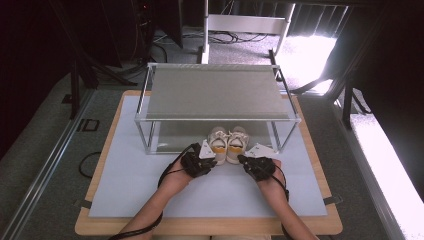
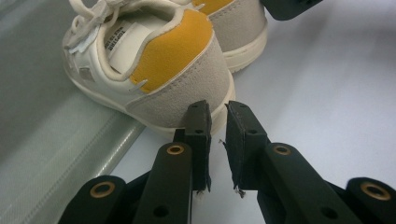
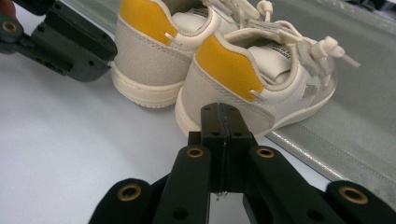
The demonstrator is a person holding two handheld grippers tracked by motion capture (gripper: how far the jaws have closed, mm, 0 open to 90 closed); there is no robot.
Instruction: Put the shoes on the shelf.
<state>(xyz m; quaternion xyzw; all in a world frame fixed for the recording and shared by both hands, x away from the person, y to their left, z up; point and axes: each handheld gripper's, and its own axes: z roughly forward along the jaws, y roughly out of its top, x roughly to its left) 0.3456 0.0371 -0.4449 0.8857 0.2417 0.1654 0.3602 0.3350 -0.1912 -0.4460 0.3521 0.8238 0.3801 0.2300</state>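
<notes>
In the high view, a pair of small shoes (image 1: 228, 144) stood side by side at the near edge of a metal shelf rack (image 1: 217, 92), toes under the shelf and heels toward the person, on a pale mat (image 1: 130, 185). The left gripper (image 1: 216, 161) and right gripper (image 1: 242, 159) sat just behind the heels. In the left gripper view, the jaws stood almost together with a thin gap, holding nothing, their tips right at the grey suede heel of the left shoe (image 2: 154, 65) with its yellow heel tab; a label on the tongue bore print too small to read. In the right gripper view, the jaws were pressed together, empty, just behind the right shoe (image 3: 252, 79).
</notes>
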